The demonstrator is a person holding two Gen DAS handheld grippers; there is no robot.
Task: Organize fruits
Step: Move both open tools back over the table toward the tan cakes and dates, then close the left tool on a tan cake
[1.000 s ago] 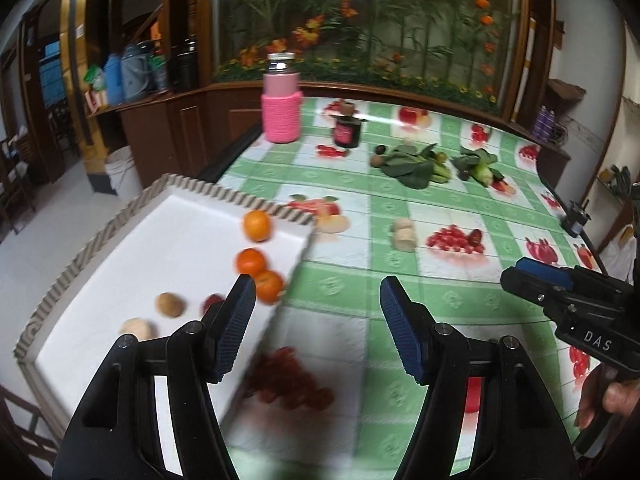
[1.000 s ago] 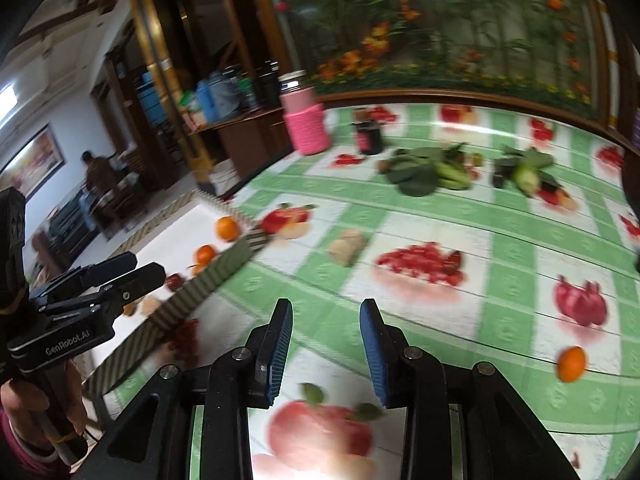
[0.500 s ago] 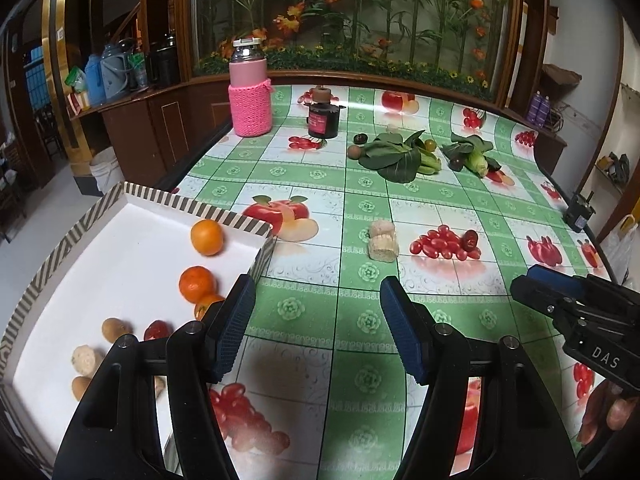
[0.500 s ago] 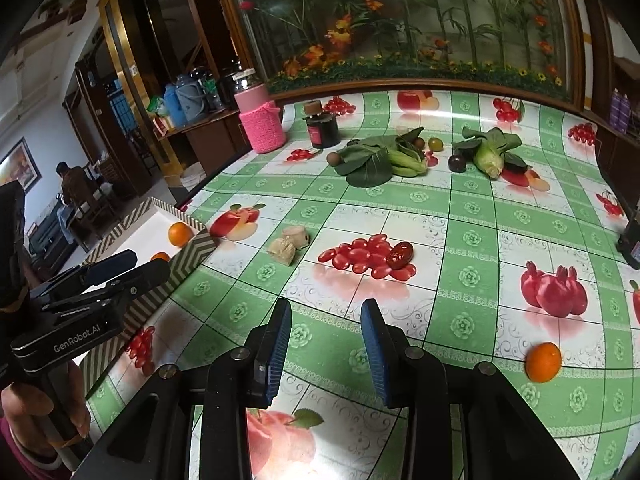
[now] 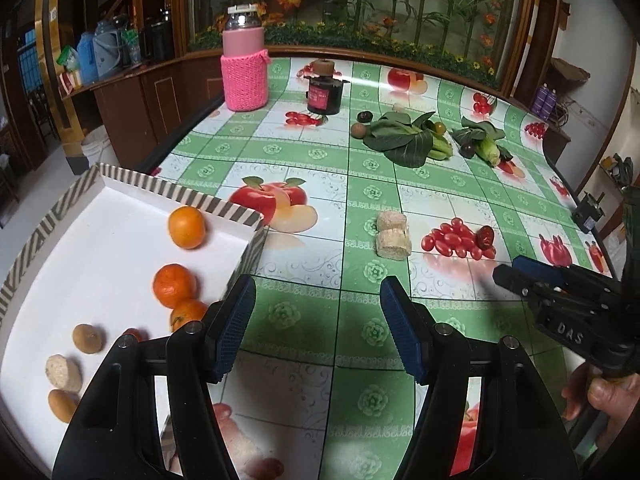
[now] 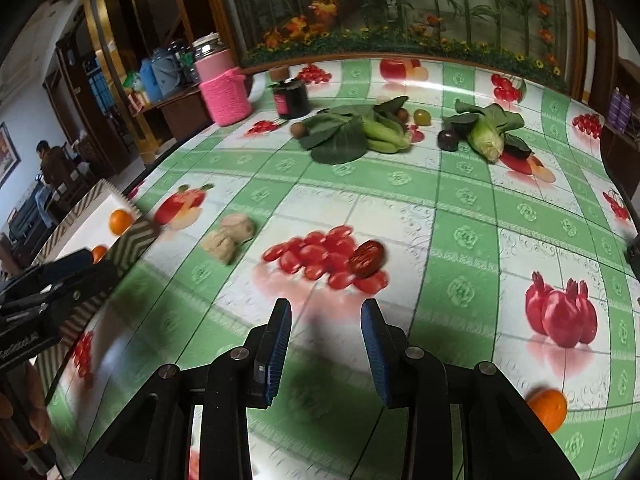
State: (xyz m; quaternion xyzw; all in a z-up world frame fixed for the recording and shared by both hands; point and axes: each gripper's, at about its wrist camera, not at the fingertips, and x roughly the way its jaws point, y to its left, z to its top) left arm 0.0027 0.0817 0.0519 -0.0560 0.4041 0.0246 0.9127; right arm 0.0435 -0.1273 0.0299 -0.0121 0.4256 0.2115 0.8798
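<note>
left gripper's finger [image 5: 224, 332] hides part of the third orange [image 5: 186, 316].

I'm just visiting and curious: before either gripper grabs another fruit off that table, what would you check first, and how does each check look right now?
1. Right gripper empty, jaws apart: ok.
2. Left gripper empty, jaws apart: ok.
3. A fruit lies free ahead of the right gripper: ok, the red date sits clear on the tablecloth.
4. Room left in the white tray: ok, bare floor between the oranges.
5. The two grippers are apart: ok, the right one shows off to the side in the left view.
6. Loose orange within easy reach: cannot tell.
</note>
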